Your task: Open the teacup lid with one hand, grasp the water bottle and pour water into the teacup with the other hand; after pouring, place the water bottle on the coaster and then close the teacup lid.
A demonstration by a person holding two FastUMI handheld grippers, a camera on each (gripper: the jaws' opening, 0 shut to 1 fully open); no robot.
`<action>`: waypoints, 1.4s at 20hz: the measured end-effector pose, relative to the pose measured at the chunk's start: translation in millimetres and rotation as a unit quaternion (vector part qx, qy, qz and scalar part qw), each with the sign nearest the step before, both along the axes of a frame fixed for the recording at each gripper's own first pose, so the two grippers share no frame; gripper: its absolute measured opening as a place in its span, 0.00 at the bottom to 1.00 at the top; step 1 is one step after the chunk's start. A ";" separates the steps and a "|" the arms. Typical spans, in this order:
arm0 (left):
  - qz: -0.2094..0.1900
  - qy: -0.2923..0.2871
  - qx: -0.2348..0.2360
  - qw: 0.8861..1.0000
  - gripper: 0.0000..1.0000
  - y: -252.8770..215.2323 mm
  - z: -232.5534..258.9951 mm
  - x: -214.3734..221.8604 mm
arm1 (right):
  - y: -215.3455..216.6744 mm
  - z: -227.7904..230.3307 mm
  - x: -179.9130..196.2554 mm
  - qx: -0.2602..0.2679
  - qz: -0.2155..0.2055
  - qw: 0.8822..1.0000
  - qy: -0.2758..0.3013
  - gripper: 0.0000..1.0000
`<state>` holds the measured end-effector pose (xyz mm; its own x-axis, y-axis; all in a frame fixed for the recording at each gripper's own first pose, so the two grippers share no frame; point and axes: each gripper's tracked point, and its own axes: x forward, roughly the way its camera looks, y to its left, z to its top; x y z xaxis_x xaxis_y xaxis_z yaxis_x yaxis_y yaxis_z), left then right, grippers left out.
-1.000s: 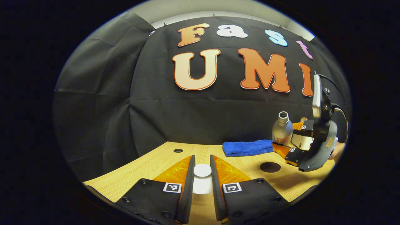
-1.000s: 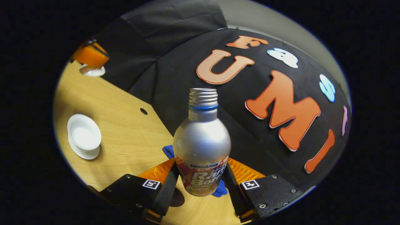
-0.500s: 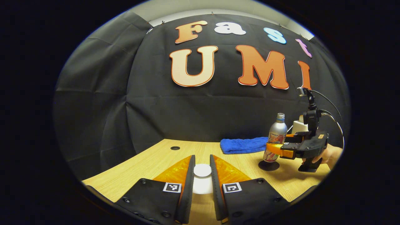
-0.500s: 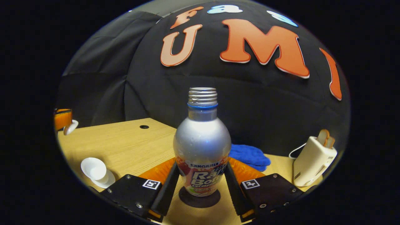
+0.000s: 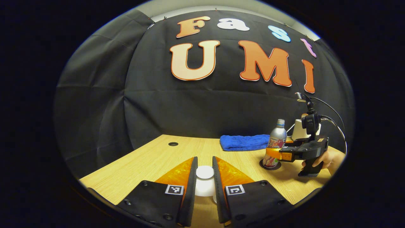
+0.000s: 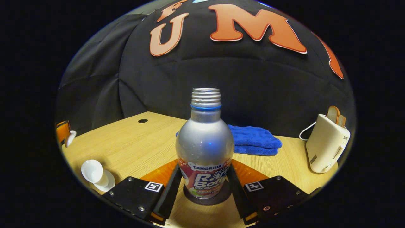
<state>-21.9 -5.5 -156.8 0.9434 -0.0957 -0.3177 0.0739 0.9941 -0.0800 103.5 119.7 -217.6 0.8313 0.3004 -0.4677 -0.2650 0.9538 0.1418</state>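
Left gripper view: our left claw (image 5: 205,186) stays clamped on the lid (image 5: 204,172), held above the counter (image 5: 158,161).

Right gripper view: our right claw (image 6: 204,186), clamped on the bottle (image 6: 204,148), has just lowered it upright onto the coaster (image 6: 221,197); release next. Cup (image 6: 92,172) open, far left.

A pale wood-grain surface (image 5: 158,160) with a small round cable hole (image 5: 173,144) at ten o'clock meets a creased black cloth wall (image 5: 196,107); grey room wall (image 5: 240,8) shows at twelve o'clock.
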 end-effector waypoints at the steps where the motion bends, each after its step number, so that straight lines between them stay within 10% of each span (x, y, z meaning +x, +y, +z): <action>1: -0.002 0.001 -0.003 1.000 0.34 -1.7 -0.5 0.3 | -0.2 0.7 1.0 0.000 0.000 1.000 -0.001 0.80; 9: -0.031 0.004 -0.020 0.999 0.34 -33.5 -6.1 4.4 | -7.4 6.1 -14.4 -0.003 0.006 1.000 0.009 0.98; 28: -0.067 0.058 -0.007 0.996 0.34 -74.7 -68.0 -3.3 | -64.7 68.2 -83.2 0.027 -0.034 0.997 -0.071 0.98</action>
